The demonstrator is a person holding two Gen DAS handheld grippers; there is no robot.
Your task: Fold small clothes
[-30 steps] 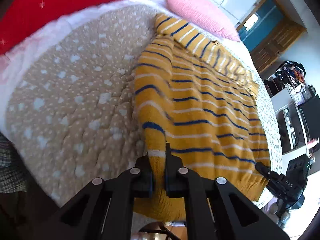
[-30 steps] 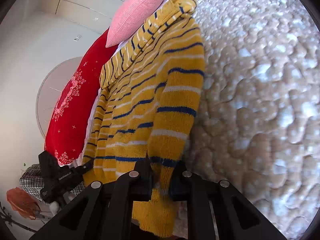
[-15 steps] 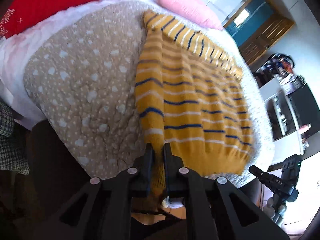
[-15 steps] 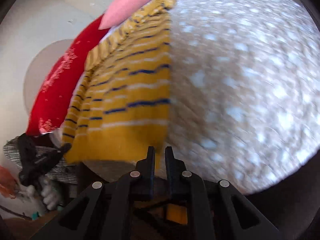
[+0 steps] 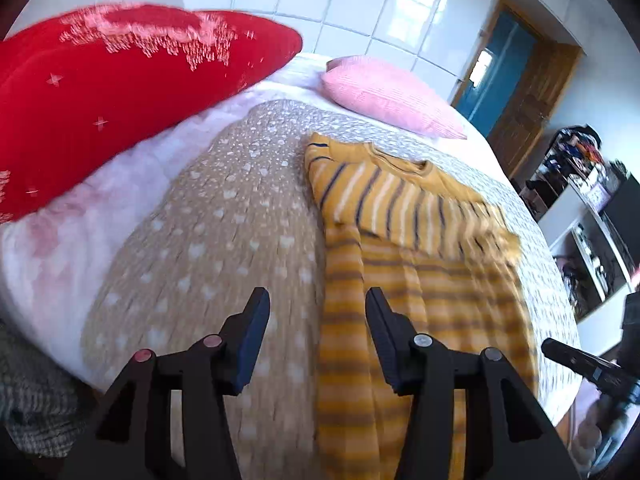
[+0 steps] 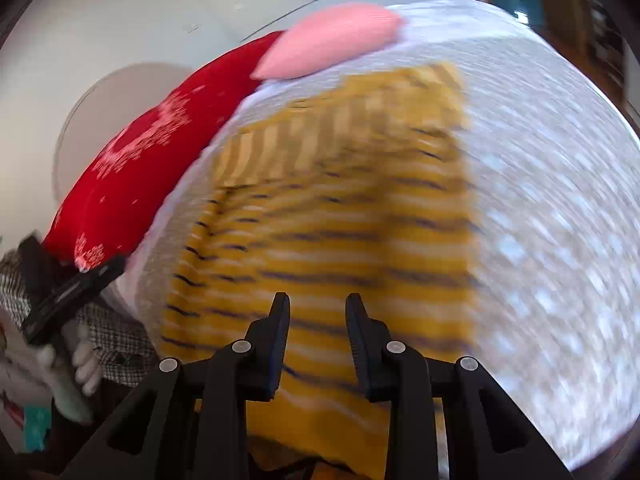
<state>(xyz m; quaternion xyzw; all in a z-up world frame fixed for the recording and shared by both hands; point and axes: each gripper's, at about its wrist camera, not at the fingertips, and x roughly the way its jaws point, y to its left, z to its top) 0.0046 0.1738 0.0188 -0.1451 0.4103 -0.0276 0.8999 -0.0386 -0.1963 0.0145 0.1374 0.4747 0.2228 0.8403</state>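
Observation:
A yellow knitted sweater [image 5: 420, 248] with blue and white stripes lies flat on the bed, its sleeves folded across its far end. It also shows in the right wrist view [image 6: 340, 220], blurred by motion. My left gripper [image 5: 316, 304] is open and empty, above the sweater's left edge near the hem. My right gripper [image 6: 318, 308] is open and empty, above the hem end of the sweater. The other gripper shows at the edge of each view.
The bed has a tan quilt with white dots [image 5: 208, 240]. A red cushion [image 5: 100, 92] and a pink pillow [image 5: 388, 96] lie at its head. A shelf unit [image 5: 588, 208] and a door [image 5: 516, 84] stand to the right.
Both grippers were shut on the sweater's hem and pulled it toward the bed's near edge. Now both have opened and let go, and the sweater lies flat.

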